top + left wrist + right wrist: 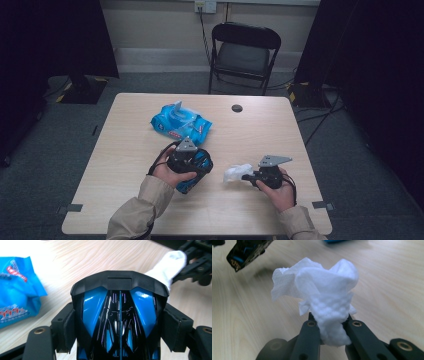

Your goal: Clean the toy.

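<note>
My left gripper is shut on a glossy blue and black object shaped like a toy car, held a little above the table. In the left gripper view the pads press on both flanks of the object. My right gripper is shut on a crumpled white wipe just right of the object. In the right gripper view the wipe bunches out above the closed jaws, and one end of the object hangs at the upper left.
A blue pack of wet wipes lies on the light wooden table beyond my left hand, its lid flap raised. A dark round cable hole sits near the far edge. A black folding chair stands behind the table.
</note>
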`<state>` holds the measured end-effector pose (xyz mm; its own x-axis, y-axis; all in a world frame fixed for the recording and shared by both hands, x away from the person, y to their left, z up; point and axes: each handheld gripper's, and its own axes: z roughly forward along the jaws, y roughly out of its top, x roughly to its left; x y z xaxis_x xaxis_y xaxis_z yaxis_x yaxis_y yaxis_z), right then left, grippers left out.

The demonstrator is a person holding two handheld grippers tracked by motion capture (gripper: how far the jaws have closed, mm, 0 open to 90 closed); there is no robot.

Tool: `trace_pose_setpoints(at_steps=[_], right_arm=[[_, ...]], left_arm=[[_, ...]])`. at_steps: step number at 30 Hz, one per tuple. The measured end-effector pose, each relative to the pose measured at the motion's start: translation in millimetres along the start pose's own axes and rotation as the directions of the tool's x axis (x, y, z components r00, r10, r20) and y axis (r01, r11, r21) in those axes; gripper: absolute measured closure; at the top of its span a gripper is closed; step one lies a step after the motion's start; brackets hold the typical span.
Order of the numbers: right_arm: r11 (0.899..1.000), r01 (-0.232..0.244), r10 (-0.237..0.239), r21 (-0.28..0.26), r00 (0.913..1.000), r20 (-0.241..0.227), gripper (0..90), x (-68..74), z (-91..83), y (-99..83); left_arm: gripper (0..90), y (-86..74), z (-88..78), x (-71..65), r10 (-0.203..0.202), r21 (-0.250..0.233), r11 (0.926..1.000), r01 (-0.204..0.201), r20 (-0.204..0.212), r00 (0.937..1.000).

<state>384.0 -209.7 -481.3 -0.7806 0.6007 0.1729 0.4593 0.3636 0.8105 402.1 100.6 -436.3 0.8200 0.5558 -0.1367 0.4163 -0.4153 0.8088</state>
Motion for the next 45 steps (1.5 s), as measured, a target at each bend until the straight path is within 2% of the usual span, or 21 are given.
trace_pose_setpoints(at_steps=[2, 5, 10, 13, 15, 17, 19, 22, 27, 29, 33, 41, 45], right_arm=[[1.0, -0.004, 0.004, -0.02, 1.0, -0.003, 85.2, 1.1, 0.5, 8.5], [0.999, 0.004, -0.004, -0.037, 1.0, 0.001, 85.2, 2.8, 1.9, 23.7], [0.998, 0.014, -0.013, -0.061, 0.9998, 0.014, 85.2, 0.9, 5.5, 49.1], [0.996, 0.028, -0.03, -0.086, 0.9993, -0.022, 85.2, 4.6, 9.7, 63.6], [0.994, 0.053, -0.058, -0.098, 0.9972, -0.049, 85.2, 11.3, 12.3, 71.8], [0.992, 0.061, -0.071, -0.111, 0.9935, -0.089, 85.2, 16.5, 14.9, 77.7], [0.99, 0.085, -0.097, -0.111, 0.9894, -0.108, 85.2, 21.4, 17.4, 81.9], [0.989, 0.087, -0.104, -0.119, 0.9836, -0.147, 85.2, 26.0, 21.0, 83.7], [0.988, 0.118, -0.135, -0.102, 0.9751, -0.176, 85.2, 32.1, 26.0, 82.2], [0.987, 0.123, -0.14, -0.1, 0.9719, -0.189, 85.2, 33.5, 26.7, 80.7], [0.987, 0.129, -0.146, -0.095, 0.9673, -0.208, 85.2, 33.4, 27.0, 76.6], [0.985, 0.15, -0.168, -0.089, 0.9489, -0.267, 85.2, 36.7, 24.4, 63.0], [0.984, 0.154, -0.175, -0.095, 0.9391, -0.295, 85.2, 39.5, 20.5, 53.2]], left_arm=[[25.4, 1.2, -2.3, -2.1, 0.012, -0.007, 0.9999, -0.012, 0.005, 0.9999], [25.4, 1.6, -4.8, -5.4, 0.005, -0.021, 0.9998, -0.004, 0.035, 0.9994], [25.4, 2.6, -5.4, -13.5, 0.032, -0.028, 0.9992, -0.03, 0.073, 0.9968], [25.4, 2.9, -4.5, -16.8, 0.045, -0.035, 0.9985, -0.042, 0.089, 0.995], [25.4, 2.3, -3.8, -16.9, 0.044, -0.031, 0.9987, -0.042, 0.097, 0.9943], [25.4, 1.2, -3.9, -16.5, 0.048, -0.037, 0.9983, -0.045, 0.097, 0.9941], [25.4, 0.2, -5.7, -15.3, 0.042, -0.051, 0.998, -0.037, 0.097, 0.9944], [25.4, -1.6, -9.1, -12.9, 0.032, -0.068, 0.9973, -0.025, 0.097, 0.9948], [25.4, -3.6, -12.0, -10.0, 0.024, -0.08, 0.9966, -0.018, 0.076, 0.9968], [25.4, -4.3, -13.3, -7.3, 0.01, -0.091, 0.9959, -0.004, 0.073, 0.9972], [25.4, -5.1, -15.9, -3.6, 0.005, -0.092, 0.9958, 0.0, 0.055, 0.9985], [25.4, -5.0, -16.9, 2.9, -0.016, -0.11, 0.9937, 0.019, 0.032, 0.9994], [25.4, -4.6, -15.0, 5.2, -0.019, -0.102, 0.9946, 0.021, 0.019, 0.9996]])
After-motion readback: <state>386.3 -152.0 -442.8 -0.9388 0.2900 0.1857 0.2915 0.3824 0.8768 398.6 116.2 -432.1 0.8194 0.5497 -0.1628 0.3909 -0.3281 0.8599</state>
